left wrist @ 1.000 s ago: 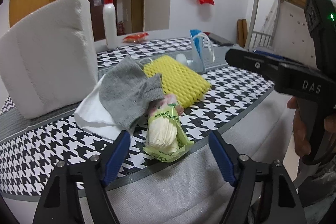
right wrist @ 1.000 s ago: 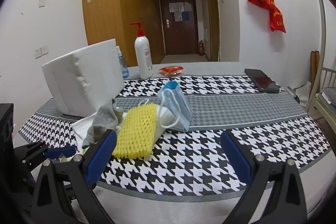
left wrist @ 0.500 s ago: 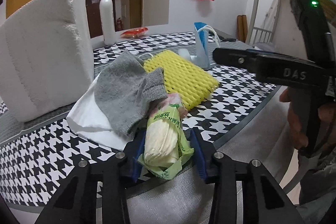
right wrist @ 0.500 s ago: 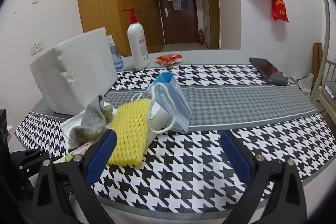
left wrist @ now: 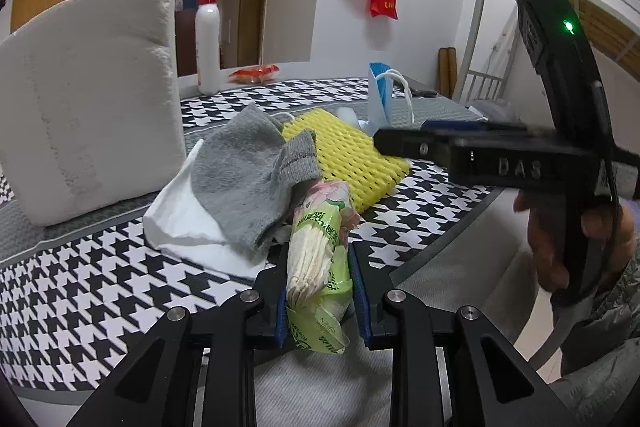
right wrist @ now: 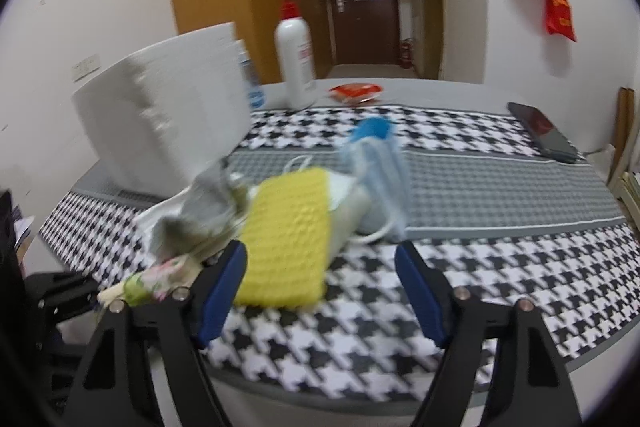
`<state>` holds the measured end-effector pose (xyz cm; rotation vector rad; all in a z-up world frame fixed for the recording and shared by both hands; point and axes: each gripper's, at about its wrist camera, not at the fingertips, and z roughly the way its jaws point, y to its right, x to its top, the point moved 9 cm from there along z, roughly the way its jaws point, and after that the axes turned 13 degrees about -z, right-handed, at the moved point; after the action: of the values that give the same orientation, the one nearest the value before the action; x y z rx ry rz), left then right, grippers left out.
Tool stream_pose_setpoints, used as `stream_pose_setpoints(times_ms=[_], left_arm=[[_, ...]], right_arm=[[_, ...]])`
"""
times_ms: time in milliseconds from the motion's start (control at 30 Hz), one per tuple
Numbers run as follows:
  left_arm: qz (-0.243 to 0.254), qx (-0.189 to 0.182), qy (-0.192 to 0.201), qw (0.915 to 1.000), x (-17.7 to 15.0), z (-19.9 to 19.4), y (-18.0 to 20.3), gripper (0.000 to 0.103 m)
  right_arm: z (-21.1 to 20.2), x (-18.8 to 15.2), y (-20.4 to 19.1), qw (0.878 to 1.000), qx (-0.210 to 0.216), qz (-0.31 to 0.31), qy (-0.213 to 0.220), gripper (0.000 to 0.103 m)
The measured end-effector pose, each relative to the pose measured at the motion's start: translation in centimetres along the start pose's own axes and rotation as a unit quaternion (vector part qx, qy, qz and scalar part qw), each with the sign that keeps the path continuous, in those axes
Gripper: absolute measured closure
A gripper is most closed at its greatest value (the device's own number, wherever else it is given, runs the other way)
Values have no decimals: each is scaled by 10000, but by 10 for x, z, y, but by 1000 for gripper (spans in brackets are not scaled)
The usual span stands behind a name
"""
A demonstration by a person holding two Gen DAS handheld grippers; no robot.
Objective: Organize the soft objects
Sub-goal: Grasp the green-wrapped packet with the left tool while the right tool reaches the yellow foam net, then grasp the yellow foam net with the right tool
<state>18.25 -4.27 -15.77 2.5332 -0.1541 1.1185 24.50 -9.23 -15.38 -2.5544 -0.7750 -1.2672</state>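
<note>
On the houndstooth tablecloth (left wrist: 100, 279) the soft things lie in one loose heap, so by my judgement you are only at the start: nothing is sorted yet. The grey sock (left wrist: 256, 171) rests on a white cloth (left wrist: 180, 223), the yellow foam net (left wrist: 352, 155) is just beside it, and the blue face mask (left wrist: 380, 95) stands behind. Your left gripper (left wrist: 318, 291) has just been closing and now its blue pads press on both sides of the green tissue pack (left wrist: 318, 251), which lies at the near table edge, its far end under the sock. Your right gripper (right wrist: 320, 291) has been closing too, but its jaws stand wide and hold nothing; the foam net is between and ahead of them, not touched.
</note>
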Motion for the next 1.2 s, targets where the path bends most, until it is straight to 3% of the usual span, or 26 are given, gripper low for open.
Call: stream_pose_setpoints(times_ms=[100, 300, 367, 600, 667, 833, 1200], left_arm=[[-10, -46, 28, 10000, -2, -6, -1, 75], [3, -133, 98, 9999, -5, -15, -1, 75], [-43, -124, 127, 9998, -6, -18, -5, 75], [-107, -93, 132, 9998, -8, -20, -12, 75], [-122, -96, 145, 9998, -8, -22, -13, 75], [-167, -92, 181, 9997, -6, -23, -15, 75], [-136, -39, 385, 9992, 2, -38, -12, 75]], right_arm=[[11, -3, -9, 9998, 94, -55, -172, 36], [22, -3, -15, 9993, 45, -176, -313, 38], [26, -3, -18, 9990, 93, -204, -382, 56], [32, -7, -20, 9985, 8, -250, -491, 72], [34, -8, -22, 9981, 35, -295, -535, 86], [31, -7, -24, 9981, 33, -333, -513, 91], [-2, 11, -22, 9998, 90, -177, -63, 92]])
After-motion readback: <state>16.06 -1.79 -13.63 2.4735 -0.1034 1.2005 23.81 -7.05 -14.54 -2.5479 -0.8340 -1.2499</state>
